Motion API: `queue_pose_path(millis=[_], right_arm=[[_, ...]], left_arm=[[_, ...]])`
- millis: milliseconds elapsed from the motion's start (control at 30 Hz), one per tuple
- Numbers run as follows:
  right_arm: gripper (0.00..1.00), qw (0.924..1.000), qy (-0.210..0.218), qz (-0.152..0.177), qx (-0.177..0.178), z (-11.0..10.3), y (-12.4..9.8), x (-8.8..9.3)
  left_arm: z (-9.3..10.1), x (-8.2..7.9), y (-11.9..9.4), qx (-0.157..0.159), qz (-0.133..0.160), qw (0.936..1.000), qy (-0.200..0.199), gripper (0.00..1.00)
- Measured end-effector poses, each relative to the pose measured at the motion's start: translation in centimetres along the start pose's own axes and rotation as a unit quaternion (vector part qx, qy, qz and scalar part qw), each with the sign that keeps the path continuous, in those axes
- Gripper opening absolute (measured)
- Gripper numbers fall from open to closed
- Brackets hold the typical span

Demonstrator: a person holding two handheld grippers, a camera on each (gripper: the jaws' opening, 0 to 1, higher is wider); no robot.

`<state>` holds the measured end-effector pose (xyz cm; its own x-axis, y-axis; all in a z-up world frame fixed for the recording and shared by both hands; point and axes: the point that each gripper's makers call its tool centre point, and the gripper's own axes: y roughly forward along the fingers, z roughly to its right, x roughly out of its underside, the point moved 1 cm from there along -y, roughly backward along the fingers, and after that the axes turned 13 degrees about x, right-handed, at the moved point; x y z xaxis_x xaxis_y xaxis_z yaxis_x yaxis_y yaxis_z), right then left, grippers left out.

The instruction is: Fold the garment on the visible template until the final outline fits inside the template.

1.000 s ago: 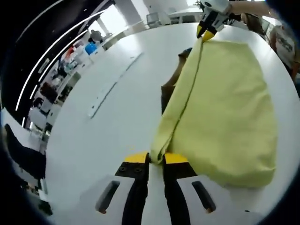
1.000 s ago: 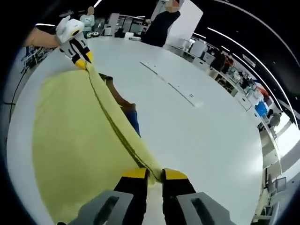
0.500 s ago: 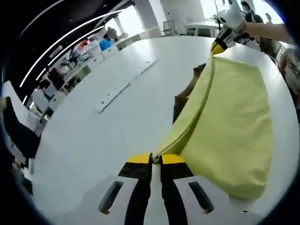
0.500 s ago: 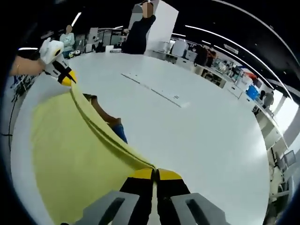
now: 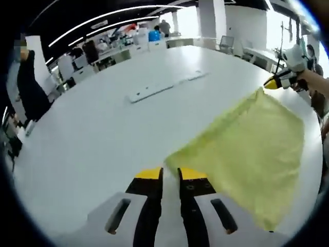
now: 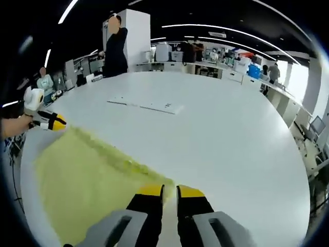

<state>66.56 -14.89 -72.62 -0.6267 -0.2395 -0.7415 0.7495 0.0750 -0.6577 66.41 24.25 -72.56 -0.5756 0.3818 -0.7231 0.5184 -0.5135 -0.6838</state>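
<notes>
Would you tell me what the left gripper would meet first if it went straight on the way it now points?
Probably the bare white table; the yellow cloth garment lies just right of the left gripper.

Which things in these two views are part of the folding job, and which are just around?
Part of the job:
yellow garment
left gripper
right gripper

Just around:
white table
flat white strip on the table
person standing beyond the table
</notes>
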Motion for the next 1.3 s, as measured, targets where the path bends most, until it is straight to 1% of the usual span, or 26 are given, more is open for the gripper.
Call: queue_pose_path(millis=[67, 133, 200, 267, 300, 333, 400, 433, 500, 567, 700, 867, 967, 1000, 1167, 1300], right_arm=[[0.13, 1.0000, 0.007, 0.002, 0.005, 0.3, -0.2, -0.2], [0.19, 0.9999, 0.011, 0.003, 0.002, 0.3, -0.4, -0.3], [0.23, 0.9998, 0.018, 0.003, -0.008, -0.1, -0.8, -0.4], [0.29, 0.9997, 0.015, 0.002, -0.018, -0.5, -1.1, -0.3], [0.35, 0.9996, 0.010, 0.003, -0.028, -0.9, -1.3, -0.3], [0.41, 0.9986, -0.003, 0.001, -0.053, -1.8, -1.6, -0.1], [0.55, 0.9969, -0.003, -0.006, -0.079, -2.9, -2.4, 0.1], [0.60, 0.9961, -0.004, -0.009, -0.088, -3.3, -2.7, 0.2], [0.64, 0.9949, -0.009, -0.012, -0.100, -3.8, -3.4, 0.4], [0.66, 0.9933, -0.009, -0.016, -0.114, -4.4, -4.2, 0.7], [0.73, 0.9912, -0.007, -0.017, -0.131, -5.1, -5.7, 1.0], [0.77, 0.9893, -0.019, -0.017, -0.144, -5.7, -7.6, 1.8], [0.78, 0.9887, -0.022, -0.020, -0.147, -5.8, -8.6, 2.5], [0.78, 0.9886, -0.024, -0.021, -0.147, -5.8, -9.0, 2.8], [0.79, 0.9884, -0.028, -0.030, -0.146, -5.8, -10.5, 4.4], [0.76, 0.9882, -0.031, -0.034, -0.146, -5.9, -11.4, 5.5]], left_arm=[[0.0, 0.4, -0.2, -0.001, -0.004, 1.0000, 0.004, 0.07], [0.2, 0.6, -0.5, 0.005, -0.004, 1.0000, -0.002, 0.11], [0.8, 0.5, -0.8, 0.021, 0.015, 0.9996, -0.012, 0.14], [1.1, 0.1, -1.1, 0.027, 0.030, 0.9992, -0.001, 0.17], [1.3, 0.0, -1.3, 0.030, 0.036, 0.9989, 0.003, 0.20], [1.5, -0.1, -1.5, 0.035, 0.040, 0.9986, 0.004, 0.23], [2.2, -0.5, -2.0, 0.049, 0.060, 0.9970, 0.001, 0.30], [2.7, -0.7, -2.4, 0.057, 0.069, 0.9960, 0.001, 0.32], [3.5, -0.6, -2.9, 0.071, 0.073, 0.9948, 0.006, 0.38], [4.1, -0.5, -3.3, 0.078, 0.072, 0.9943, 0.011, 0.44], [5.6, 0.0, -4.3, 0.095, 0.074, 0.9925, 0.020, 0.50], [7.1, 0.8, -5.6, 0.112, 0.077, 0.9904, 0.025, 0.59], [8.1, 1.3, -6.3, 0.119, 0.082, 0.9894, 0.016, 0.63], [8.7, 1.4, -6.5, 0.127, 0.086, 0.9881, 0.014, 0.64], [10.3, 2.5, -7.2, 0.136, 0.082, 0.9871, 0.019, 0.68], [11.4, 3.4, -7.6, 0.145, 0.079, 0.9861, 0.015, 0.68]])
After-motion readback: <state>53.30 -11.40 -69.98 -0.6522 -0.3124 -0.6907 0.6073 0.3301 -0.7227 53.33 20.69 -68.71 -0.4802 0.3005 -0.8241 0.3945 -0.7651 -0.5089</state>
